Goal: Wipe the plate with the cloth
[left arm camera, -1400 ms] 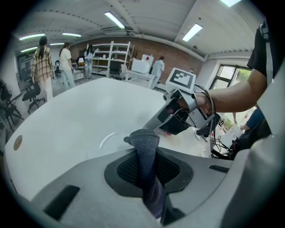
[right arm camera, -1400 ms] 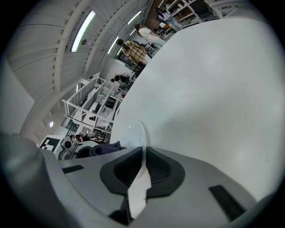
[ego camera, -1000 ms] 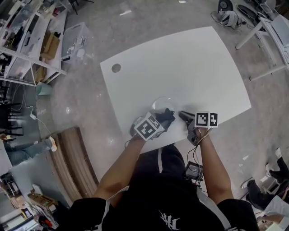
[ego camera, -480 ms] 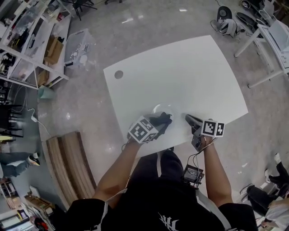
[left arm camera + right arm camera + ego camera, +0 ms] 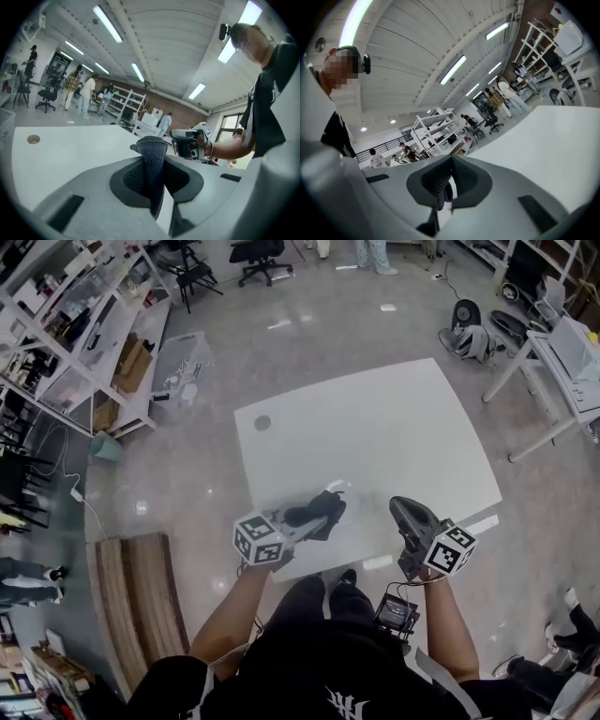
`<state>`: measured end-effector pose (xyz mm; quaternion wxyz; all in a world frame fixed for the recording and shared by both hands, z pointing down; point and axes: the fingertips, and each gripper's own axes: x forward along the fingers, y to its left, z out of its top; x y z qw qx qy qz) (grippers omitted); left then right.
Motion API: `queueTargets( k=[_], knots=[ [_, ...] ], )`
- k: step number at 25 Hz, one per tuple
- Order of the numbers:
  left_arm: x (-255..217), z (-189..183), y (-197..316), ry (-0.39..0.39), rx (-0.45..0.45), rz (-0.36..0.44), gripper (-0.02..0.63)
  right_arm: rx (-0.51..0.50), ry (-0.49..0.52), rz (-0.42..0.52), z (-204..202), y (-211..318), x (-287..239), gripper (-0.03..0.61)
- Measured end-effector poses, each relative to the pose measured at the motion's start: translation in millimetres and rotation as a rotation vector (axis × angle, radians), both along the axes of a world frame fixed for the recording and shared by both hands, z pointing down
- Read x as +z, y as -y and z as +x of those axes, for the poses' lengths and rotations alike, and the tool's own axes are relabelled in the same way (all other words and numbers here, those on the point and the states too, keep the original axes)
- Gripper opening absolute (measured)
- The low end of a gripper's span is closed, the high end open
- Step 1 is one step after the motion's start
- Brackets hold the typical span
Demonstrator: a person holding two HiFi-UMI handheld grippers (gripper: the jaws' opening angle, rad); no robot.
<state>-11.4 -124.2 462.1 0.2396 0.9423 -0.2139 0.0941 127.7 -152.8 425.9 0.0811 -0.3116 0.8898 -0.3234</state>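
At the white table's (image 5: pixel 375 437) near edge the left gripper (image 5: pixel 317 512) pinches the dark cloth (image 5: pixel 152 152) tight between its jaws — the right gripper (image 5: pixel 401 506), also over that edge, has its jaws pressed together on nothing

The white surface (image 5: pixel 375 427) lies open beyond its front edge, where the left hand-held gripper (image 5: pixel 314 514), clamping a cloth (image 5: pixel 330 503), and the right hand-held gripper (image 5: pixel 397 506) leave a gap.

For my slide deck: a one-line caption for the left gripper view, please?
Left gripper shut on a dark grey knitted cloth, white table beyond.
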Motion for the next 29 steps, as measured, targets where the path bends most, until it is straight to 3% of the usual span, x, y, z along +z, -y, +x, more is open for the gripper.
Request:
queueTargets(
  k=[4,7,15,20,29],
  knots=[
    [-43.6,-20.3,-22.8,-0.118,-0.049,0.054,0.054,-0.038,-0.023,0.114,-16.1,-31.2,-38.6,0.005],
    [-59.9,-38.9,-39.6,-0.15,-0.066,0.071,0.054,-0.056,-0.057,0.147,-34.4,-53.4,-52.7,0.005],
    [-63.6,-68.9,-77.5,-0.164,-0.029,0.058,0.054,-0.027,-0.077,0.166,-73.1,-93.3,-68.4,0.005],
    [-67.0,-81.5,-98.0,-0.134,0.017,0.099,0.054,0.013,-0.083,0.184,-93.0,-118.6,-73.0,0.005],
    [-68.6,-119.2,-139.8,-0.186,0.065,0.129,0.054,0.031,-0.12,0.212,-142.9,-168.4,-70.0,0.003]
  ],
)
